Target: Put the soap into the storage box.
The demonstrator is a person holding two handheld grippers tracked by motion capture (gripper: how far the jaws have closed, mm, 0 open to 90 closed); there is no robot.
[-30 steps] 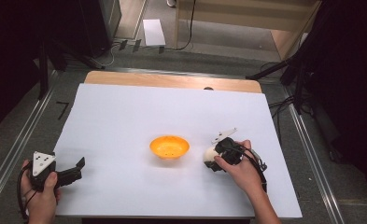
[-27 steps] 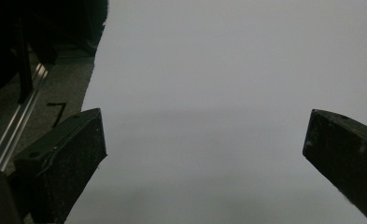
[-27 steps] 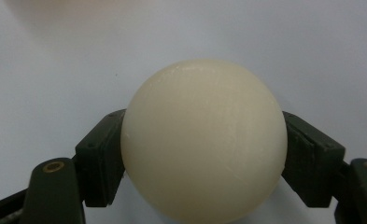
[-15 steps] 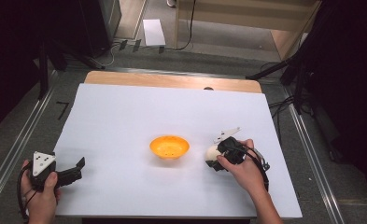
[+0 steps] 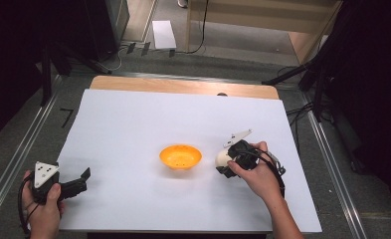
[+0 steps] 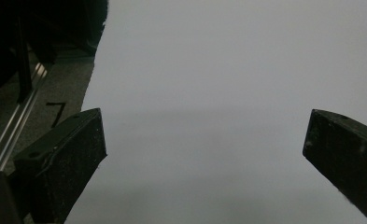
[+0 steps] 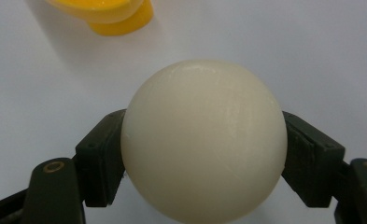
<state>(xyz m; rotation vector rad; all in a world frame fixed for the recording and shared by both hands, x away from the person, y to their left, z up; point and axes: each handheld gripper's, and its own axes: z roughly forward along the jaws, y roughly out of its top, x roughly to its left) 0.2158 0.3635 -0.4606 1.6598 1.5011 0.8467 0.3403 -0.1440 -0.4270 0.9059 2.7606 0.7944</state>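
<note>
The right gripper is clamped on a cream-white ball; its two black jaws press the ball's left and right sides, and the ball sits squarely between them. In the high view the same right gripper is low over the white table cover, held by the person's right hand, with the ball at its tip. Whether the ball rests on the cover or is just lifted off it cannot be told.

Just ahead of that gripper, near but not touching, stands a small orange bowl, upright and apparently empty; in the right gripper view its foot shows just beyond the ball, toward the upper left.

Well apart from it, past the bowl at the cover's near left corner, the left gripper is held in the left hand. Its jaws stand wide apart with nothing between them, over bare white cover.

The step in hand looks like the grasp and pick-up of the ball. The next move likely calls for raising the ball above the bowl's rim, carrying it forward over the bowl, and releasing it gently so it does not bounce out.
</note>
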